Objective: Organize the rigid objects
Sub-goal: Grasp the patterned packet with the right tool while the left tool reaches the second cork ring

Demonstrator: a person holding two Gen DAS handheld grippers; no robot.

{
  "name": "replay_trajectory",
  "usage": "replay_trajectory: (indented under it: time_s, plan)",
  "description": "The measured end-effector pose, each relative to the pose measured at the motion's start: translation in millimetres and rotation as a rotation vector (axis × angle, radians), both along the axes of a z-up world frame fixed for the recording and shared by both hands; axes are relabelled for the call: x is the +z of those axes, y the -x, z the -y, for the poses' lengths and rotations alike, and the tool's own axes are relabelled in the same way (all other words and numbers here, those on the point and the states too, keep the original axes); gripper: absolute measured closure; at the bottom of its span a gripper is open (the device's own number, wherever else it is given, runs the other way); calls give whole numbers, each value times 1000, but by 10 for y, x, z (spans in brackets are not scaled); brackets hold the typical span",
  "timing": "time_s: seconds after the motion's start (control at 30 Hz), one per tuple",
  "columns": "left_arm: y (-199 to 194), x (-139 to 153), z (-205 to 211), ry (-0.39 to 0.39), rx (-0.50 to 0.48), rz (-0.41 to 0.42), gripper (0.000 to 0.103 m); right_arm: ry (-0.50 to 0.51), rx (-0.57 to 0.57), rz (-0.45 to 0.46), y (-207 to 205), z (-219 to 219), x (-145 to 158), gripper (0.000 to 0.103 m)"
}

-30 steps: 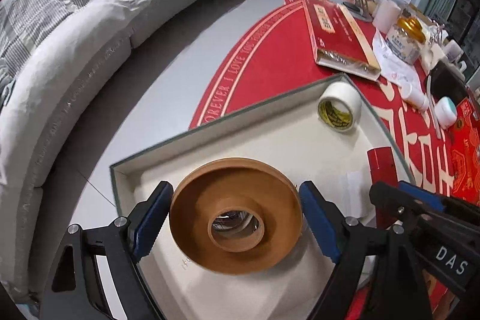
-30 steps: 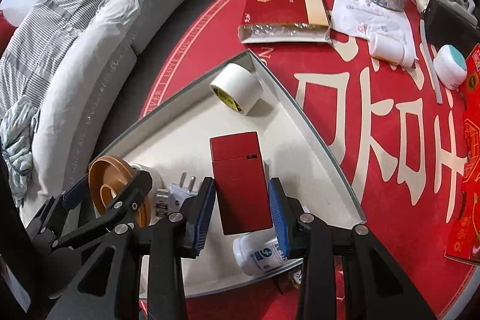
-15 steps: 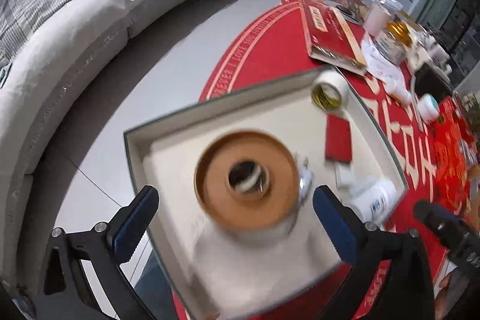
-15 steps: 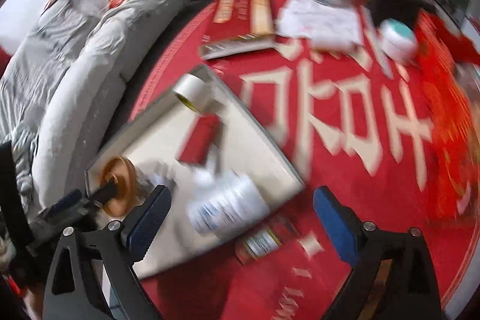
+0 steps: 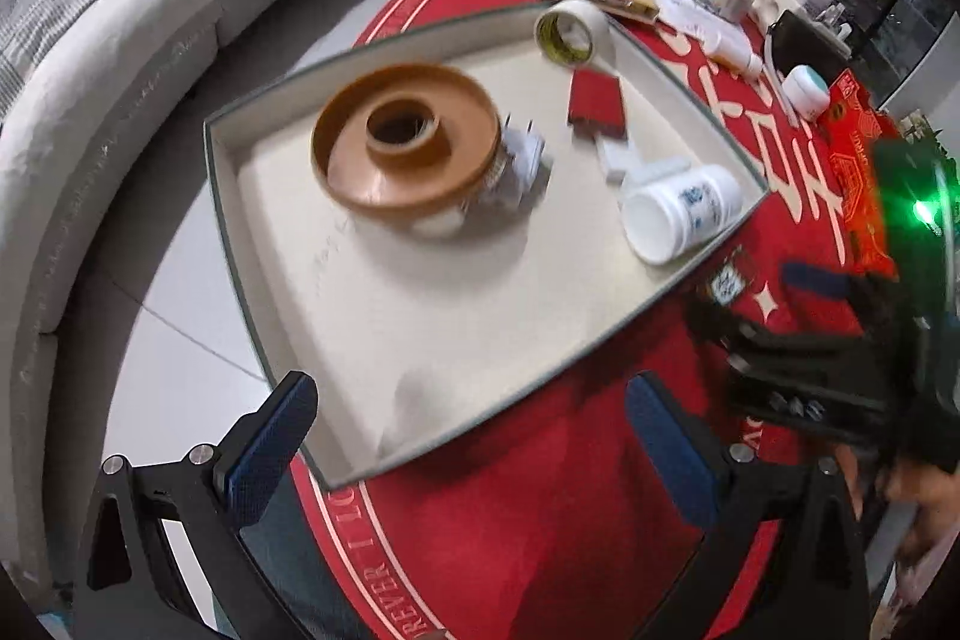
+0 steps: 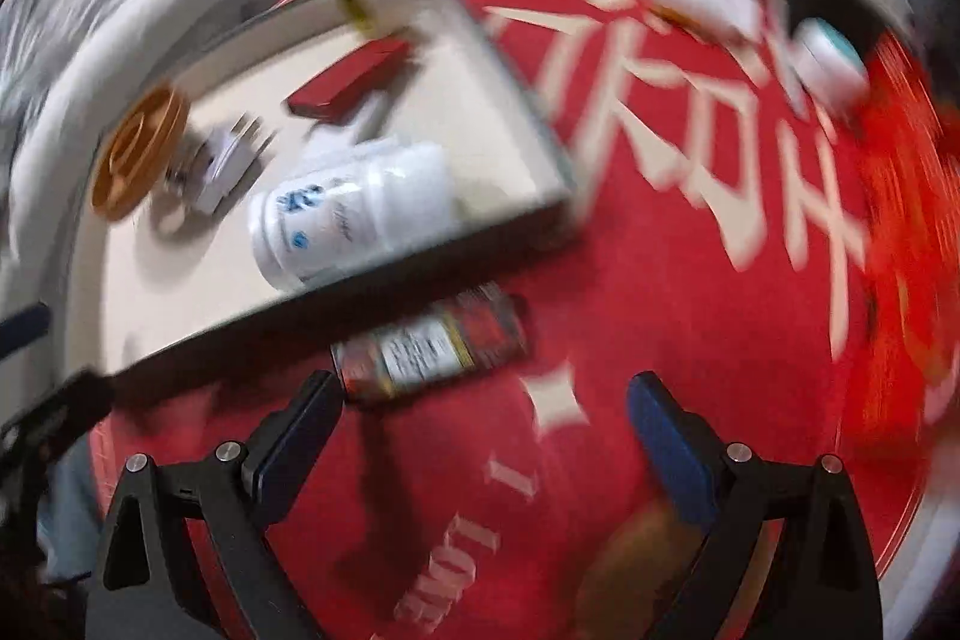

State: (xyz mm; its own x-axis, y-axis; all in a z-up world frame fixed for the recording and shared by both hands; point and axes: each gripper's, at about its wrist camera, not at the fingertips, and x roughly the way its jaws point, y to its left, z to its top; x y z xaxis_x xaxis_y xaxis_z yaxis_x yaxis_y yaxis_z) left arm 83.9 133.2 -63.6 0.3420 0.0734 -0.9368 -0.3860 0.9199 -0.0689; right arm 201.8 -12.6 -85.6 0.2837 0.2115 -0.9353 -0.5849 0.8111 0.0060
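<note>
Brown reel [image 5: 405,142] in tray [image 5: 420,340], well beyond spread, empty left hand-held gripper [image 5: 474,439].

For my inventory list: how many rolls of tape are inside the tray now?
2. The brown roll lies near the tray's left side, partly over a white plug; the white roll stands in the far corner. None seems hidden.

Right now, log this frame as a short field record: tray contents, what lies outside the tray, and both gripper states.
tray: shallow, pale inside, on the red tablecloth
in tray: brown tape roll, white tape roll, red box, white bottle on its side, white plug
outside tray: small dark labelled bottle lying by the tray's near edge
left gripper: open, empty
right gripper: open, empty, jaws just opened
image quality: right wrist view blurred
</note>
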Motion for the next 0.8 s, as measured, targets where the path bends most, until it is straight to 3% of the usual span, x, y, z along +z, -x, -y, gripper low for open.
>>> replay_trajectory:
  time_s: [0.13,0.23,0.47,0.6,0.7,0.8]
  plan:
    - [65,-59,-13,0,9,-24,0,29,73,4,-57,-209,-76,8]
    - [108,-66,-7,1,6,-28,0,21,65,19,10,-208,-3,31]
    - [198,2,103,-12,-26,-16,0,2,78,-54,800,59,34,31]
    - [94,23,477,-15,-131,-18,0,79,61,-47,1307,348,-14,31]
    - [-21,45,945,-38,-247,-6,0,88,-38,-81,1468,740,-27,31]
    - [-148,46,1405,-66,-343,16,0,81,-240,-110,1381,1271,-37,31]
